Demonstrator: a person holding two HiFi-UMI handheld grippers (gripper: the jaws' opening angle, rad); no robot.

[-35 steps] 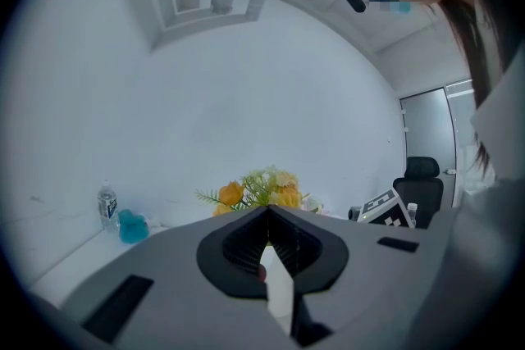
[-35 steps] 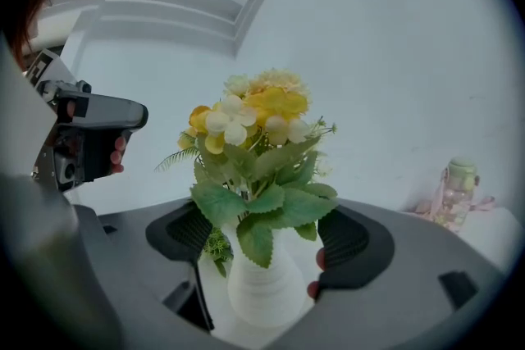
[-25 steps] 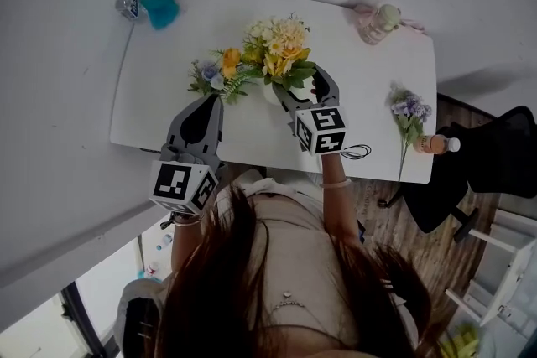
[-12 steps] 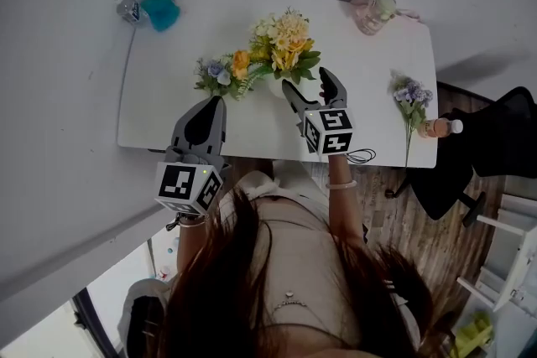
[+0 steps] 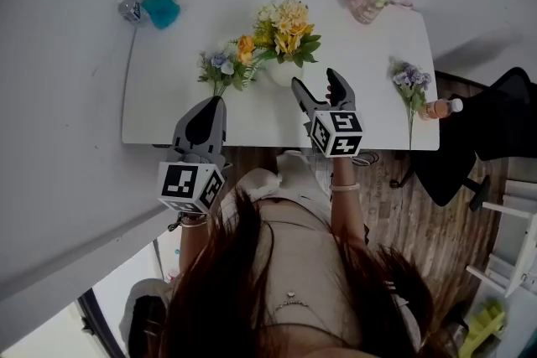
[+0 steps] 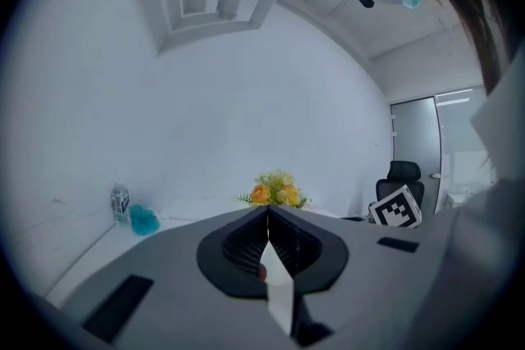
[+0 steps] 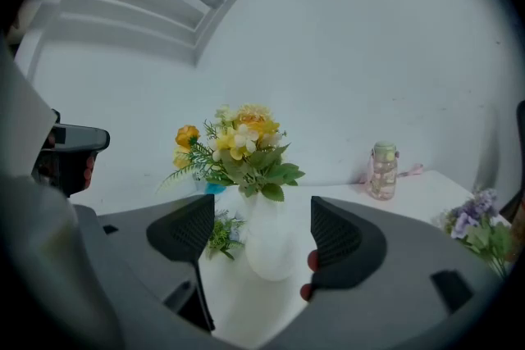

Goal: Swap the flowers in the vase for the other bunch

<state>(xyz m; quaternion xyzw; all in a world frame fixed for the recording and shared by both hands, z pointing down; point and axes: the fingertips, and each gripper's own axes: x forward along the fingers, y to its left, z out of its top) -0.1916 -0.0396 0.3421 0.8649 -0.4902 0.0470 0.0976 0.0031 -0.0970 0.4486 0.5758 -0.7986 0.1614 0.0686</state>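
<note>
No legible text anywhere.

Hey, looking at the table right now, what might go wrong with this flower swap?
The white vase looks top-heavy under its yellow bouquet; the open right tool could tip it if it bumps it. The purple bunch lies at the table edge beside a bottle, so reaching there may knock the bottle off.

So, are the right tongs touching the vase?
Apart. The right gripper view shows the right tongs open, with a gap on both sides between them and the vase.
</note>
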